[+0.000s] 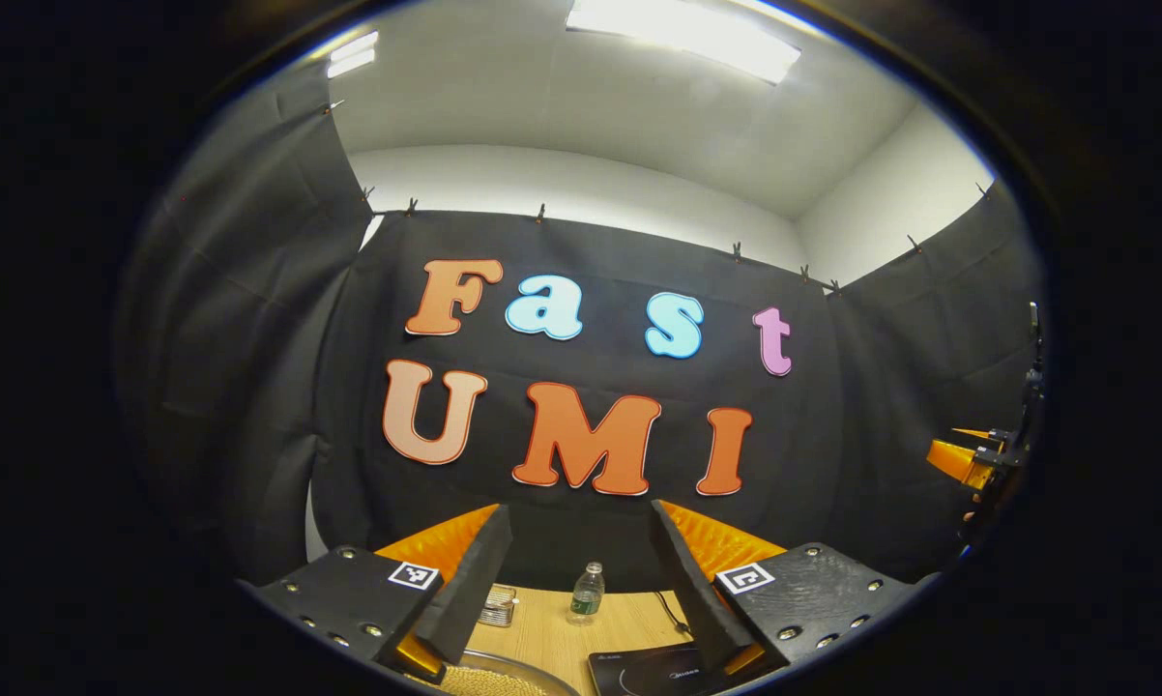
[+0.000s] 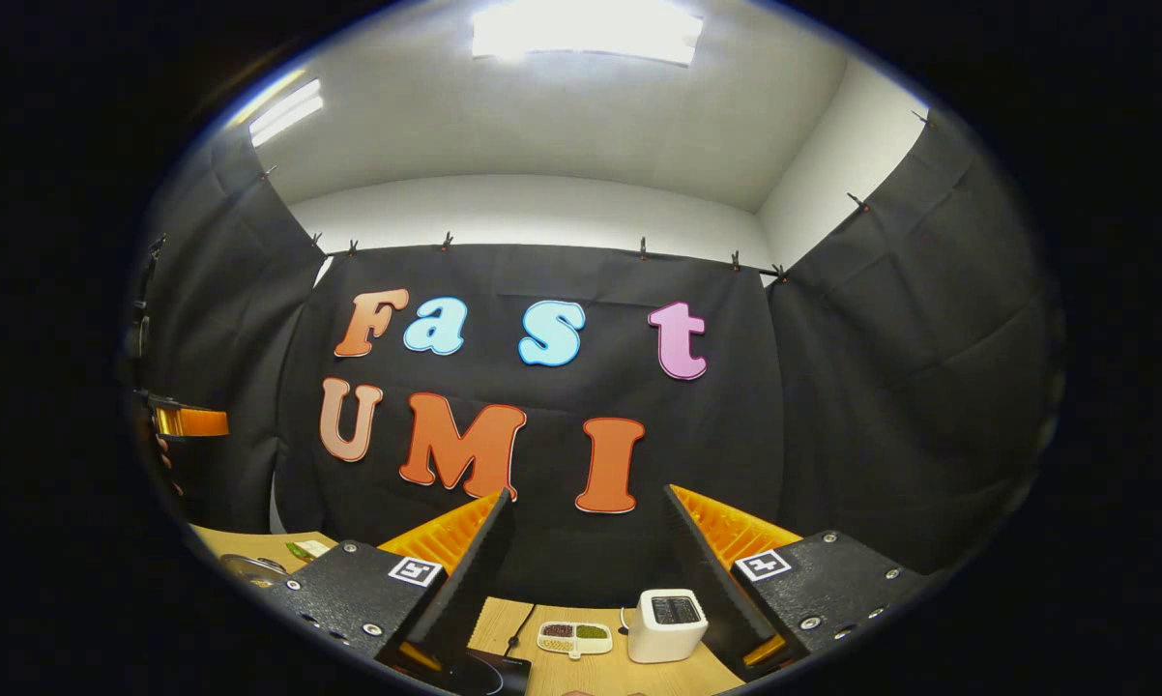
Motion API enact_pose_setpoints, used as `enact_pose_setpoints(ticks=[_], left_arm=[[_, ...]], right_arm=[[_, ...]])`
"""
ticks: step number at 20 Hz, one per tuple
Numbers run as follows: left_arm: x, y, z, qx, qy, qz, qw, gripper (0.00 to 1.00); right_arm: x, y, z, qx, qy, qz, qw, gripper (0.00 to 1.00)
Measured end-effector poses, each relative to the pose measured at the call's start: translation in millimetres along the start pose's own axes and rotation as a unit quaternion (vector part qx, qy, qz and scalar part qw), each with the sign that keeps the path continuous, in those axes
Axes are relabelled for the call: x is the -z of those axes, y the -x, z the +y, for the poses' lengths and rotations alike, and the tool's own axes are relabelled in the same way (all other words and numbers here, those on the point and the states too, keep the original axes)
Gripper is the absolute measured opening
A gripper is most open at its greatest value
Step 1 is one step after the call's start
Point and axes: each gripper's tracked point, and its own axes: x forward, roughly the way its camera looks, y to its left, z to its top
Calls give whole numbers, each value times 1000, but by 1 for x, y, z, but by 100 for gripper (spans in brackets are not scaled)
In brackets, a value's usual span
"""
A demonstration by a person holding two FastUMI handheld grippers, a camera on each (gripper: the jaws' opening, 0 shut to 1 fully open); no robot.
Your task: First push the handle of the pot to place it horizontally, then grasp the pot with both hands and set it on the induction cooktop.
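Left gripper view: left gripper [image 1: 581, 580] jaws wide, raised above pot lid [image 1: 504, 672], induction cooktop [image 1: 649, 667].
Right gripper view: right gripper [image 2: 591, 570] jaws wide, toaster [image 2: 668, 623] ahead.

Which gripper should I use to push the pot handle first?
Left, probably. The pot sits just below the open left gripper, beside the induction cooktop. The right gripper faces a toaster, with the pot far off to its left.

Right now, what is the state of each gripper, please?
Left gripper: jaws open, holding nothing.
Right gripper: jaws open, holding nothing.
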Motion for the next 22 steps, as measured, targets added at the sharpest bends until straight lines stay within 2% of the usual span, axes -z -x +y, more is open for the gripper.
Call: enact_pose_setpoints(ticks=[9,14,22], left_arm=[[3,0,3,-4,-4,3,1000,88],[8,2,-1,8,4,5,1000,88],[32,10,-2,17,-17,27,999,88]], right_arm=[[5,-1,1,-1,-6,4,1000,94],[8,1,3,-5,-4,1,1000,94],[26,7,11,-16,3,14,1000,94]])
